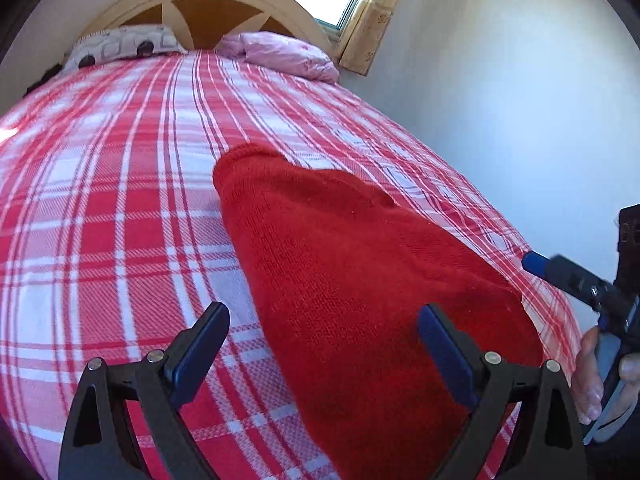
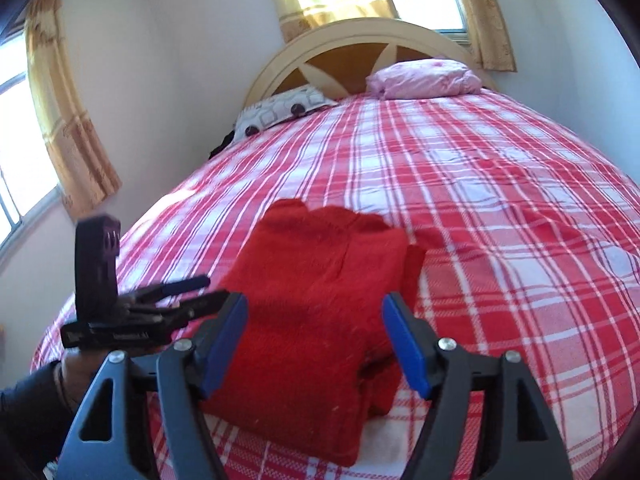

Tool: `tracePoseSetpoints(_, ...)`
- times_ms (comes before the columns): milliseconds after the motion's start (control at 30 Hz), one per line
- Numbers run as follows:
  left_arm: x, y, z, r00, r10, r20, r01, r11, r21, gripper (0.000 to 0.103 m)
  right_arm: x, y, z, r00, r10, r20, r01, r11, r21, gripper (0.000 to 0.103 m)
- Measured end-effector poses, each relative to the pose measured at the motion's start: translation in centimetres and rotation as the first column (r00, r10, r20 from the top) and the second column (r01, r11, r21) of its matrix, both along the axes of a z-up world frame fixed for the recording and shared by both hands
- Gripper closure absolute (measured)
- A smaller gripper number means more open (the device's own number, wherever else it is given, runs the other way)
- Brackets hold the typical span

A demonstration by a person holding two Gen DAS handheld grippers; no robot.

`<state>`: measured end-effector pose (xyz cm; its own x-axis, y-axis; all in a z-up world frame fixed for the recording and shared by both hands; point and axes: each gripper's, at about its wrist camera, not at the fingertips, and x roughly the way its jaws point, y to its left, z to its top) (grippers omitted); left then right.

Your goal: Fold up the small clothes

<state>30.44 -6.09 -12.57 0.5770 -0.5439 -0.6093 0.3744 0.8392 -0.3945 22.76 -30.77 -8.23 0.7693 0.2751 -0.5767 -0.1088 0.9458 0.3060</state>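
A red knitted garment [image 1: 352, 280] lies folded in layers on the red and white plaid bed cover [image 1: 120, 184]. It also shows in the right wrist view [image 2: 316, 316], near the bed's front edge. My left gripper [image 1: 324, 320] is open and empty, just above the garment's near left part. My right gripper [image 2: 316, 312] is open and empty, just short of the garment's near edge. The left gripper shows at the left of the right wrist view [image 2: 180, 292]. One blue finger of the right gripper [image 1: 536, 262] shows at the right of the left wrist view.
A pink pillow [image 2: 424, 78] and a patterned pillow [image 2: 280, 110] lie by the curved headboard [image 2: 360, 36]. A white wall [image 1: 500, 80] runs along the bed's right side. Curtained windows [image 2: 60, 112] stand at the left and behind the headboard.
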Motion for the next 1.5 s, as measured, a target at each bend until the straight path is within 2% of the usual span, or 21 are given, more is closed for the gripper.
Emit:
tracePoseSetpoints(133,0.5,-0.4,-1.0,0.999,-0.018,-0.047,0.017,1.0,-0.019,0.007,2.7,-3.3,-1.6,0.993,-0.067,-0.093,0.077,0.99,0.118,0.028)
tracePoseSetpoints(267,1.0,-0.4,-1.4,0.996,-0.031,-0.086,0.026,0.998,-0.051,0.007,5.7,-5.0,-4.4,0.977,-0.044,-0.21,0.093,0.97,0.227,0.028)
tracePoseSetpoints(367,1.5,-0.4,-1.7,0.994,-0.043,-0.101,0.036,0.997,-0.066,0.007,7.2,-5.1,-5.6,0.967,-0.016,-0.256,0.084,0.962,0.261,0.028)
tracePoseSetpoints(533,1.9,-0.6,-1.7,0.994,-0.061,-0.093,0.054,0.995,-0.079,0.007,8.7,-4.9,-7.3,0.952,-0.017,-0.304,0.1,0.961,0.259,0.03)
tracePoseSetpoints(800,2.1,-1.1,-1.8,0.99,-0.107,-0.087,0.101,0.992,-0.08,0.008,9.8,-4.7,-8.1,0.955,-0.019,-0.296,0.091,0.969,0.23,0.033)
tracePoseSetpoints(867,2.2,-1.0,-1.9,0.99,-0.109,-0.087,0.101,0.991,-0.089,0.014,10.1,-4.4,-8.2,0.954,-0.011,-0.299,0.079,0.973,0.216,0.043)
tracePoseSetpoints(900,2.2,-1.0,-2.0,0.99,-0.113,-0.09,0.104,0.99,-0.097,0.021,10.2,-4.3,-8.3,0.955,0.001,-0.298,0.068,0.973,0.221,0.047)
tracePoseSetpoints(967,2.3,-0.9,-2.0,0.989,-0.113,-0.096,0.102,0.989,-0.109,0.026,10.1,-4.4,-8.8,0.955,0.03,-0.296,0.051,0.963,0.263,0.059)
tracePoseSetpoints(1100,2.2,-0.9,-2.1,0.989,-0.11,-0.099,0.099,0.988,-0.115,0.043,9.5,-5.0,-9.4,0.963,0.035,-0.268,0.05,0.951,0.306,0.066)
tracePoseSetpoints(1133,2.2,-0.9,-2.0,0.99,-0.104,-0.095,0.093,0.99,-0.11,0.05,9.3,-5.0,-9.3,0.965,0.03,-0.262,0.051,0.953,0.299,0.068)
tracePoseSetpoints(1233,1.7,-0.7,-1.4,0.994,-0.086,-0.072,0.078,0.992,-0.101,0.061,8.6,-3.7,-8.2,0.973,0.012,-0.229,0.037,0.977,0.21,0.071)
tracePoseSetpoints(1333,0.8,-0.4,-0.6,0.996,-0.073,-0.047,0.068,0.992,-0.102,0.065,7.7,-2.9,-7.0,0.982,0.001,-0.19,0.031,0.985,0.168,0.073)
tracePoseSetpoints(1500,-1.0,0.2,1.4,0.998,-0.064,-0.025,0.061,0.991,-0.117,0.067,6.9,-2.5,-5.6,0.988,0.001,-0.152,0.03,0.979,0.202,0.073)
